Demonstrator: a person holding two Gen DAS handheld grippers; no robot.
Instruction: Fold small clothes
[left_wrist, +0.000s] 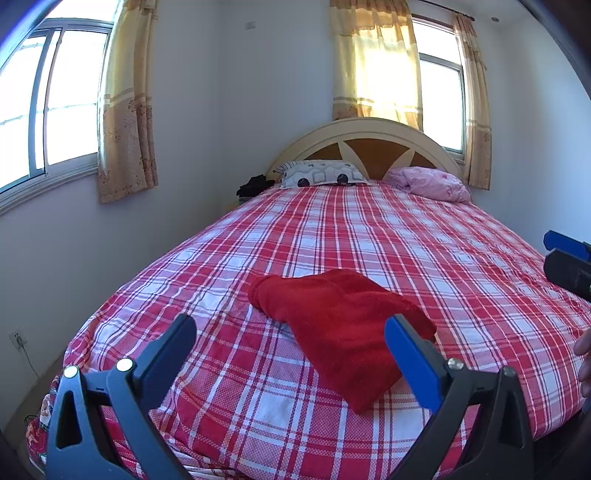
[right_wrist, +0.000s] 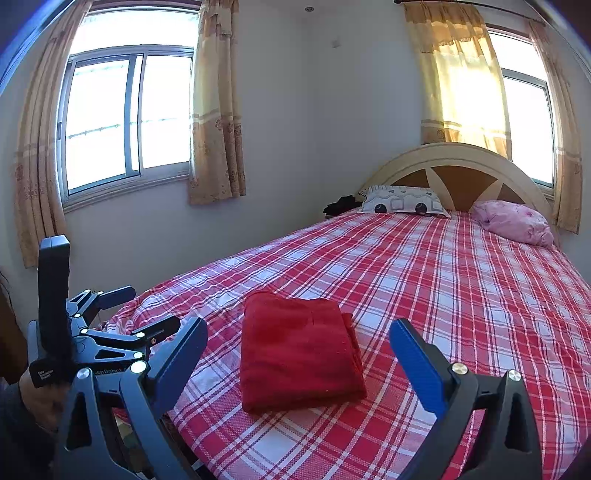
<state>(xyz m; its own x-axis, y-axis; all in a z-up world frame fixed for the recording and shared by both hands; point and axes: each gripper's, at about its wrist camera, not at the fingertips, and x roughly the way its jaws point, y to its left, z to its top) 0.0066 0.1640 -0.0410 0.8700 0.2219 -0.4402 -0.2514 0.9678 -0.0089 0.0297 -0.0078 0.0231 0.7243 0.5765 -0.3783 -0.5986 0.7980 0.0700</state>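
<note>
Red garment (right_wrist: 301, 349) lies folded on plaid bed (right_wrist: 461, 295), pillows (right_wrist: 404, 199) well apart.

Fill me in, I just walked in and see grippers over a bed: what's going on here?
A person is folding small clothes with a handheld gripper in each hand. A red garment lies folded in a neat rectangle near the foot of the plaid bed. The left gripper and right gripper are both open, held back from the cloth and gripping nothing, so the fold looks finished or nearly so.
</note>
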